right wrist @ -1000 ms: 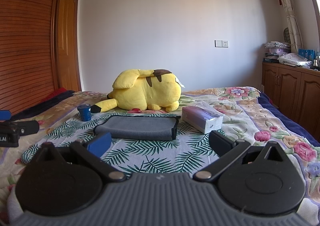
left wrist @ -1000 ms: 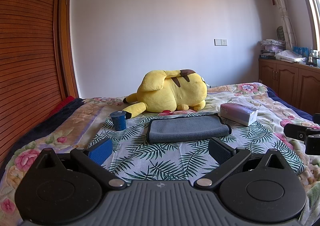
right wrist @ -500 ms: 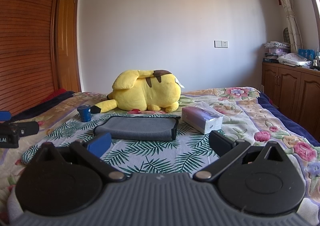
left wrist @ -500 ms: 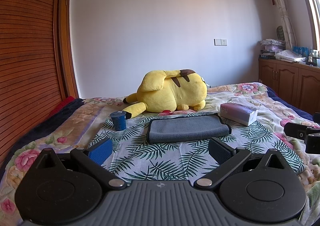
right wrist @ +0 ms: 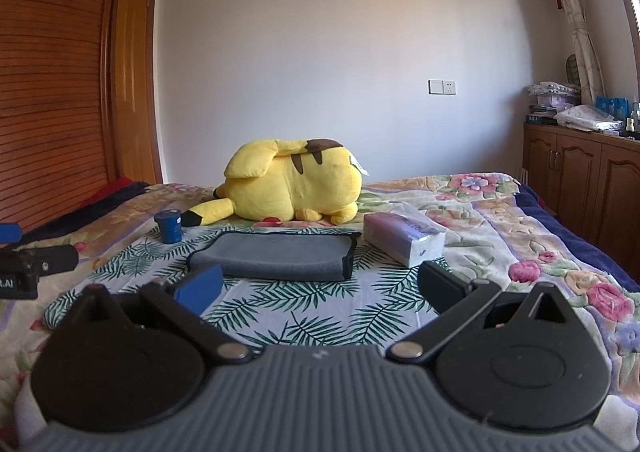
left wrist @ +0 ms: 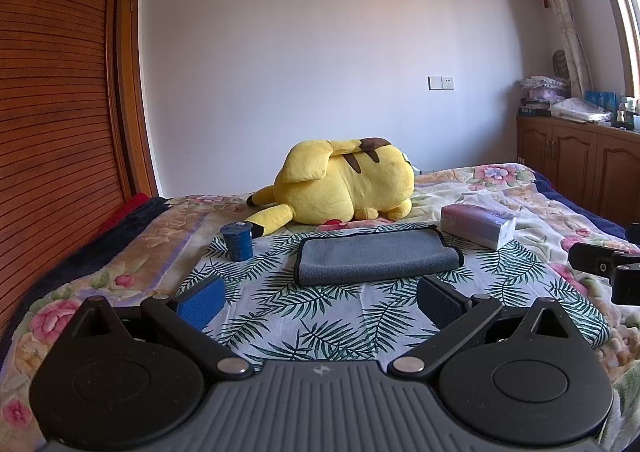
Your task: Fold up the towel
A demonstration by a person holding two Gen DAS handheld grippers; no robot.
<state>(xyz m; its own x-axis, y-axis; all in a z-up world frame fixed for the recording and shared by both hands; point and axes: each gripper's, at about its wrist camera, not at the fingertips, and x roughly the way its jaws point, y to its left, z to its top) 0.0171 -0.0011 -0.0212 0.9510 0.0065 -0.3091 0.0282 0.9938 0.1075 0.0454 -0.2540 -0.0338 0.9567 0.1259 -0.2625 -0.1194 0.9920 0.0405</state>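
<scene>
Both the left gripper [left wrist: 320, 298] and the right gripper [right wrist: 320, 286] hover with jaws spread wide, holding nothing. The grey towel [left wrist: 376, 256] lies ahead of both sets of jaws, apart from them, already doubled over on the palm-leaf cloth [left wrist: 320, 316]. A careless pinch could catch that cloth too, or nudge the tissue pack [right wrist: 404, 238] just beside the towel. How many layers the towel has, I cannot tell.
</scene>
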